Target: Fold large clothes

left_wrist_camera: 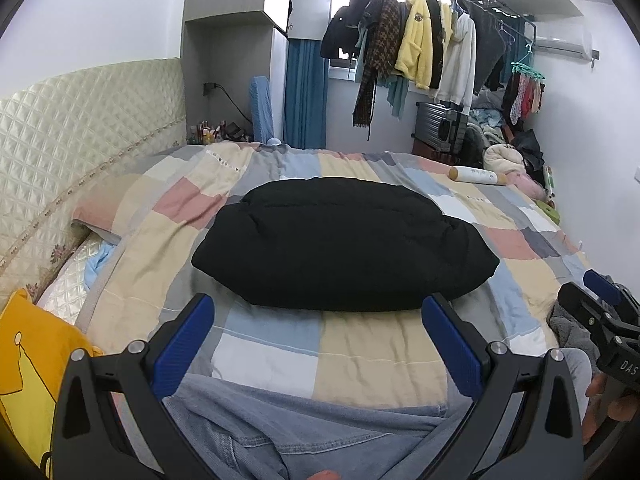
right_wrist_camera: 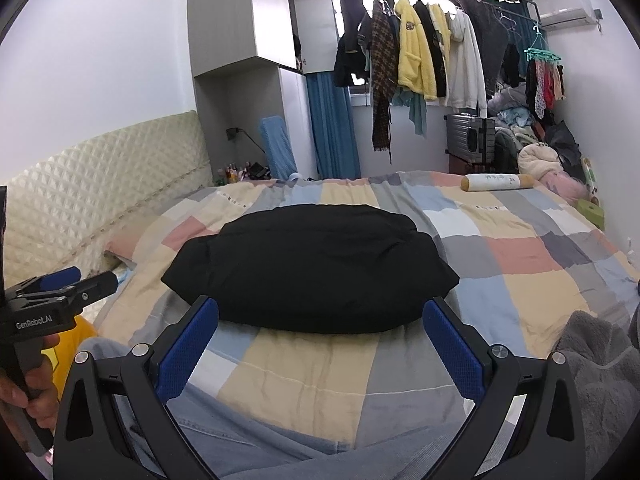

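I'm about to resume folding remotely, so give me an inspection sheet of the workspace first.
Surface: bed under a patchwork quilt, a little wrinkled, near part bare.
Job's things: black garment lies mid-bed as a compact bundle, touched by neither gripper.
Clutter: white roll pillow at the far right of the bed; grey fleece near right; yellow cushion near left.
Grippers: left gripper and right gripper both open, empty, short of the garment.
Cables: black cord from a wall socket by the headboard, off the bed.
Surroundings: hanging clothes rack, suitcase, clothes pile in the far right corner.
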Demonstrator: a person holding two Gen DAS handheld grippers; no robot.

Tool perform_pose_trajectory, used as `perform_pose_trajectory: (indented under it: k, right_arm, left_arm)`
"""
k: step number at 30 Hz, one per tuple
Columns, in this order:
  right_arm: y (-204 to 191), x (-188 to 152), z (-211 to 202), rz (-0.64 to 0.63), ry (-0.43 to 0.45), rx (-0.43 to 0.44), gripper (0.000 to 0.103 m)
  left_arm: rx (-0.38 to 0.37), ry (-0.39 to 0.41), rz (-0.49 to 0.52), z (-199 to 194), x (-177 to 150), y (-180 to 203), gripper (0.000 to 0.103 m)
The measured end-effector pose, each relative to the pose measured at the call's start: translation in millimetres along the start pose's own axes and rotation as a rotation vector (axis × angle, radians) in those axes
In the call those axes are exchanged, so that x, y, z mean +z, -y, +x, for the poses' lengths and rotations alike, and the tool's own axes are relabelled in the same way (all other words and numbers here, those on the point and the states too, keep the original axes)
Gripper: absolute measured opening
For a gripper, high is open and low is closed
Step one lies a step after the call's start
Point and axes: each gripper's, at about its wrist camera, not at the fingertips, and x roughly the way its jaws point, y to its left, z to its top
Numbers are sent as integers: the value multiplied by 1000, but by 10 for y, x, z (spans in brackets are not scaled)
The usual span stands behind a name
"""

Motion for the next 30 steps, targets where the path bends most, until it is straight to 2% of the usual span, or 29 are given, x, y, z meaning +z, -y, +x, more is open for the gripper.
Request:
perform_pose_trajectory:
  k: [30]
  right_arm:
    - [-38, -68, 76, 2, -19, -21, 103]
  left_arm:
    - [6, -16, -20, 36, -8, -35, 103]
